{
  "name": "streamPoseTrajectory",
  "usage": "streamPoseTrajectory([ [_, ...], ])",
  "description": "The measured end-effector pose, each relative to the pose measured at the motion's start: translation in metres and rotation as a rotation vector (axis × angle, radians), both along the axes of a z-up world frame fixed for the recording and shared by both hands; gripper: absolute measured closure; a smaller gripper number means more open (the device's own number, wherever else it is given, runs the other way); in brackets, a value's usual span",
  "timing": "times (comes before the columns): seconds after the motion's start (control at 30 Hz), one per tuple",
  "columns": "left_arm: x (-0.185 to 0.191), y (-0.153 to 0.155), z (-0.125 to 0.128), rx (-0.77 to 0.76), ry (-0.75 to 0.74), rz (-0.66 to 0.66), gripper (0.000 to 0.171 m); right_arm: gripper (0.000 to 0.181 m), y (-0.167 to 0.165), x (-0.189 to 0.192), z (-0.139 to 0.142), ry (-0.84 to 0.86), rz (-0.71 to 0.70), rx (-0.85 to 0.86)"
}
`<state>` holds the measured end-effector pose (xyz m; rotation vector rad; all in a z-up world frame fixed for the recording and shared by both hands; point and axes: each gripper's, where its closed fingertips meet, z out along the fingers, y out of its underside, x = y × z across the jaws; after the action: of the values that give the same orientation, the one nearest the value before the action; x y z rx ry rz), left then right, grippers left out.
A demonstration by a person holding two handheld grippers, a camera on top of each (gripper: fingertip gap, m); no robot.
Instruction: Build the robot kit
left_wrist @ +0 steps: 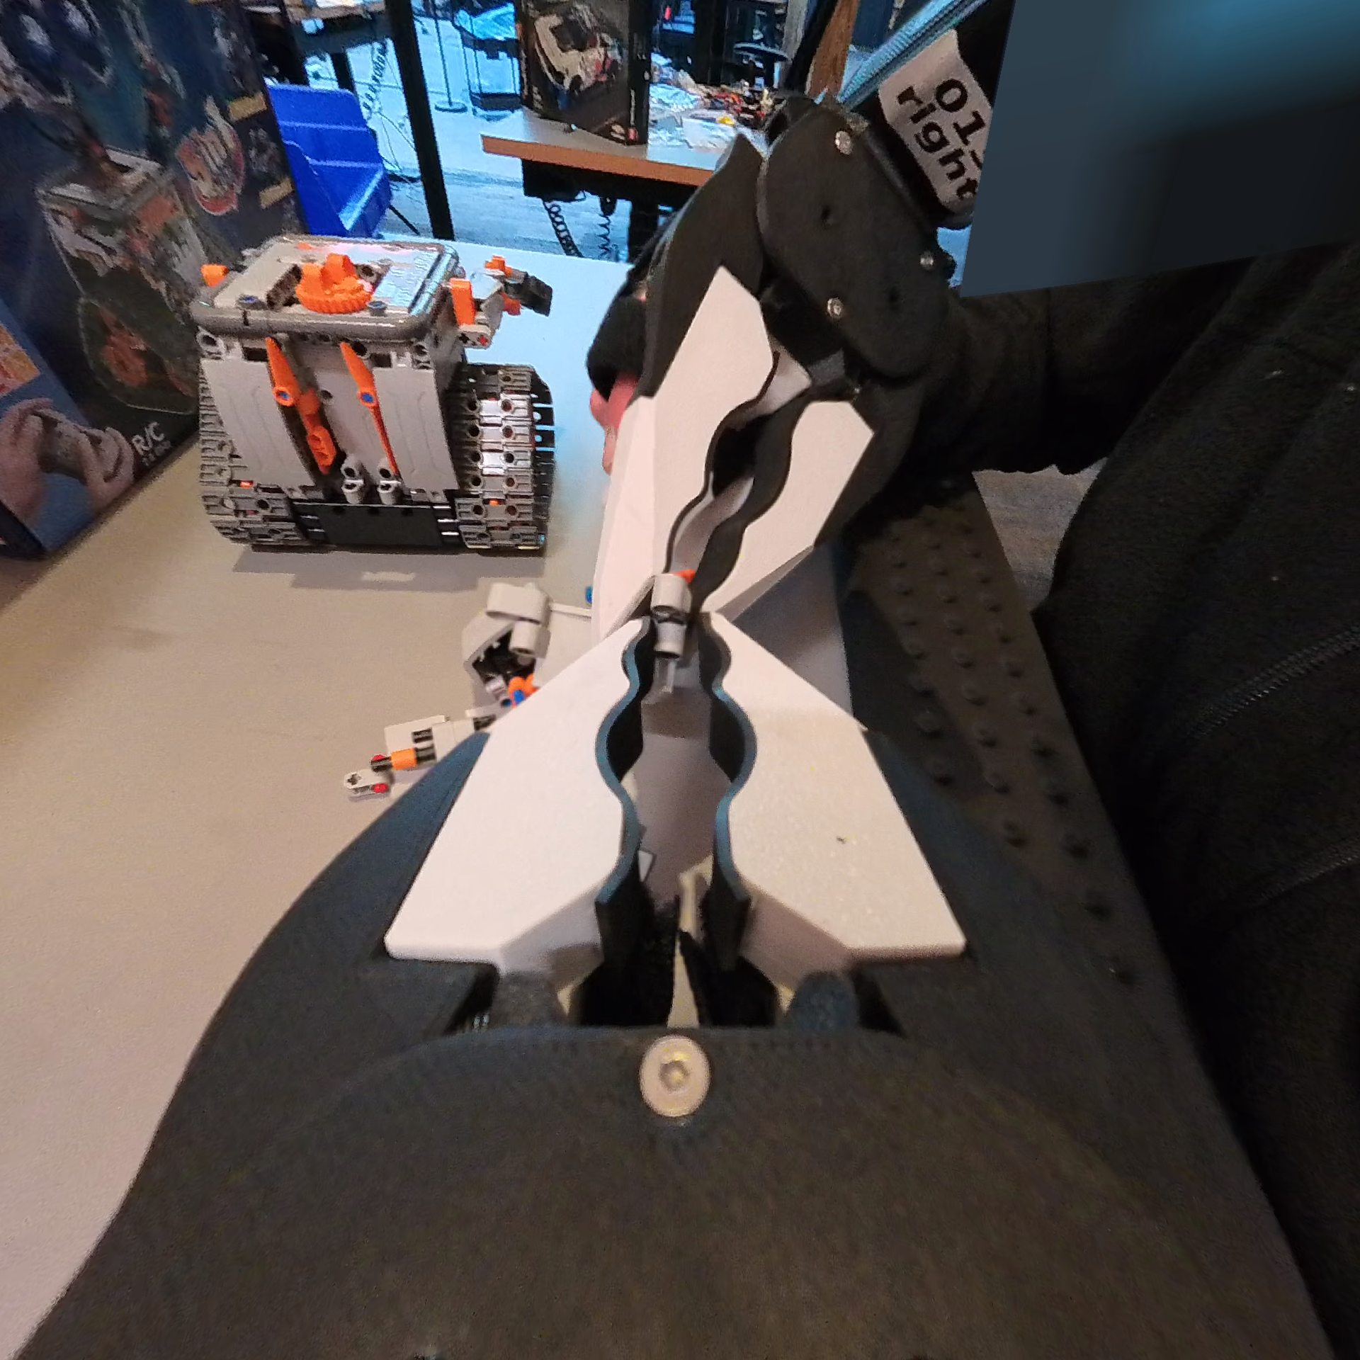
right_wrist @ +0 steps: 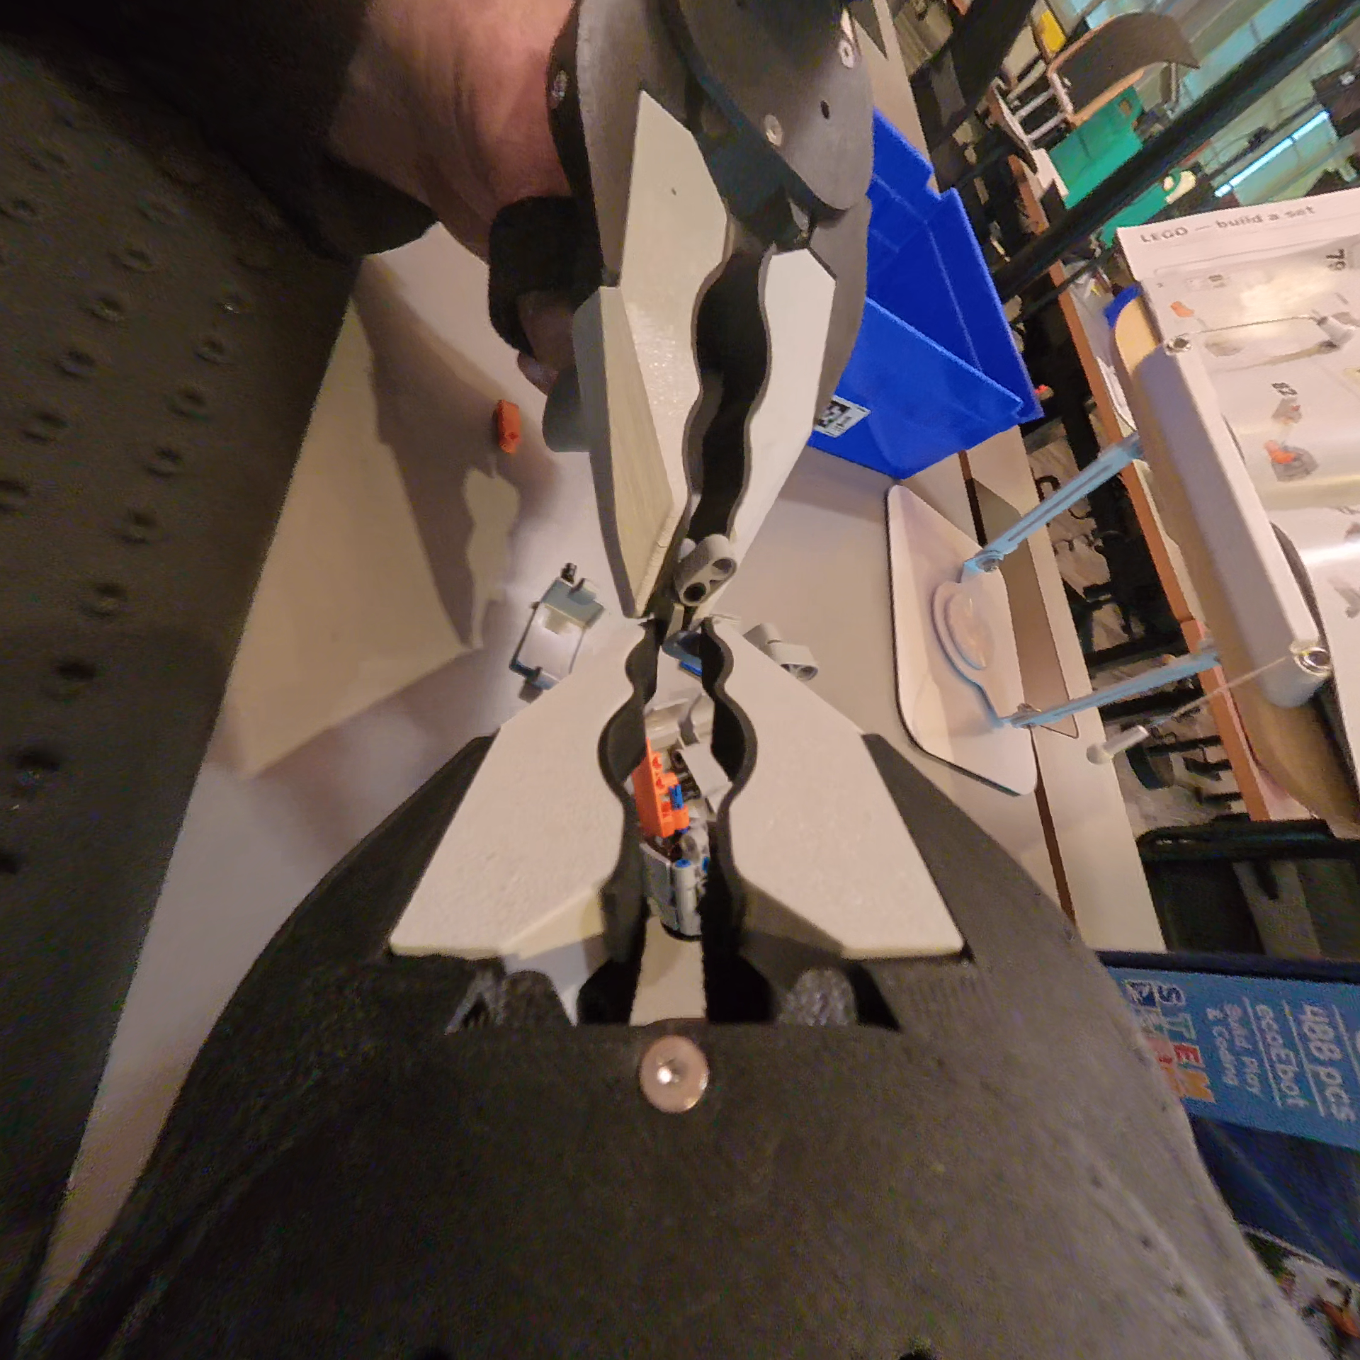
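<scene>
Grey connector piece (left_wrist: 671, 614) is pinched at both ends, left tool (left_wrist: 673, 647) and right tool (right_wrist: 677, 640) tip to tip. Small, stiff, light plastic, probably slippery; grip its flat sides. Tracked brick robot (left_wrist: 368, 397) sits beyond on desk (left_wrist: 184, 736).

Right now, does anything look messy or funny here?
Yes. Loose brick pieces lie scattered on the table near the tracked vehicle, and one orange piece sits alone. Oddly, the left gripper and right gripper both pinch the same small grey piece.
</scene>
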<state>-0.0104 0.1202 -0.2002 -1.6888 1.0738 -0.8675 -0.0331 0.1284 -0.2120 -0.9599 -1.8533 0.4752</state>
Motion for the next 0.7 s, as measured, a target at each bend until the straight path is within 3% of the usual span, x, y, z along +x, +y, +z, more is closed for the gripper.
streamPoseTrajectory([
  [0.4, 0.003, 0.012, 0.003, 0.016, -0.056, 0.066, 0.156, 0.172, 0.016, 0.001, 0.002, 0.003, -0.085, 0.039],
  [0.7, 0.002, 0.014, 0.008, 0.063, -0.058, 0.089, 0.159, 0.171, 0.014, 0.001, 0.006, 0.027, -0.07, -0.079],
])
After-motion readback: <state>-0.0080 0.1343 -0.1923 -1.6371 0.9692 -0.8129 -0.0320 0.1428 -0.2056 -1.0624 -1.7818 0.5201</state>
